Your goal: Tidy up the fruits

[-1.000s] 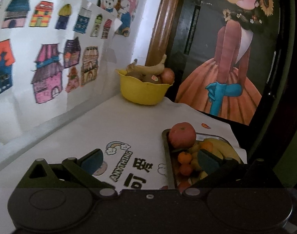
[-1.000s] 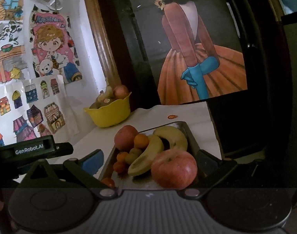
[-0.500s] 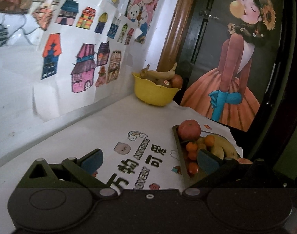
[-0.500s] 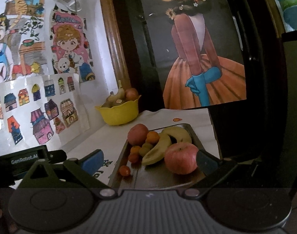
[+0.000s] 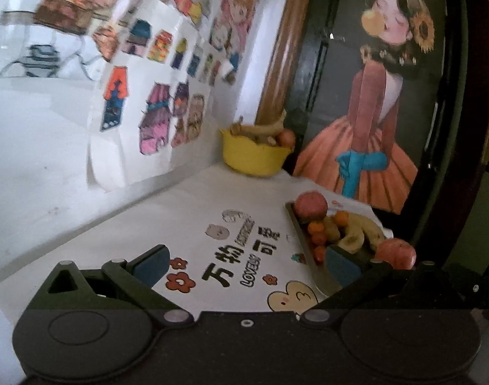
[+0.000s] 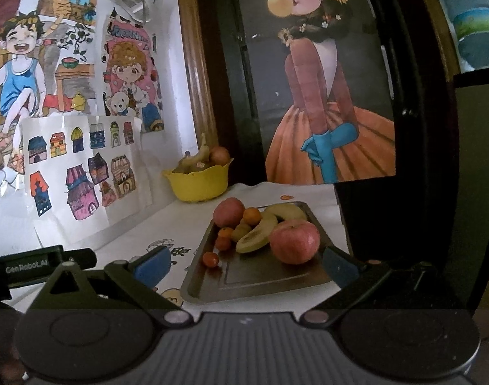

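Metal tray (image 6: 260, 285) on white printed tablecloth (image 5: 193, 211): big red apple (image 6: 294, 240) nearest, bananas (image 6: 260, 231), second apple (image 6: 228, 211) and small oranges (image 6: 252, 215) behind. Yellow bowl (image 6: 198, 184) of fruit at far wall. Right gripper (image 6: 244, 264) jaws wide, empty, near tray. Left gripper (image 5: 244, 261) wide, empty, over cloth left of tray.

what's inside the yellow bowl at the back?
The yellow bowl holds a banana sticking up above the rim, a reddish round fruit beside it, and a darker fruit with a sticker. Anything lower is hidden by the bowl wall.
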### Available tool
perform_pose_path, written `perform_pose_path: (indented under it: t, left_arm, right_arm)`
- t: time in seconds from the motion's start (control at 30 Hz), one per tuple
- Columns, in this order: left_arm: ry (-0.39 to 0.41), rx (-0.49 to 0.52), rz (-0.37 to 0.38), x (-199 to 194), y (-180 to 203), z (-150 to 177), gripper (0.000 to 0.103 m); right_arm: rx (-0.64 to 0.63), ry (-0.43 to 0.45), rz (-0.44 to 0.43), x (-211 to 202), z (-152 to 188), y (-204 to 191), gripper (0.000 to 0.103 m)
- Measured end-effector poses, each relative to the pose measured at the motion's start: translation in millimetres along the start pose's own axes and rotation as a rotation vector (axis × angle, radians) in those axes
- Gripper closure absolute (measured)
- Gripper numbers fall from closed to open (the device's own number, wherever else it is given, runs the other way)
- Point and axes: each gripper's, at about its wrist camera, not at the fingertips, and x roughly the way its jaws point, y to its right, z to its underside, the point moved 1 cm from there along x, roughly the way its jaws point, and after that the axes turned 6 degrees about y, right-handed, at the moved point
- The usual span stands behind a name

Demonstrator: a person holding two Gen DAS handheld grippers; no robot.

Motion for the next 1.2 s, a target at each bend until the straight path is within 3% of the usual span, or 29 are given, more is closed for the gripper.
perform_pose_path:
  t: [0.33,0.9,1.2]
  left_arm:
    - [0.009,0.027,-0.029,-14,-12,13,0.001]
    - [0.035,0.061,-0.044,-30,-25,40,0.001]
    - [0.026,0.074,-0.047,-31,-27,53,0.001]
  right_arm:
    - [-0.014,0.062,0.031,-20,17,-2,0.000]
    - [-0.091,0.109,-0.025,-34,48,-17,0.000]
    - [-0.102,0.097,0.000,-29,59,-16,0.000]
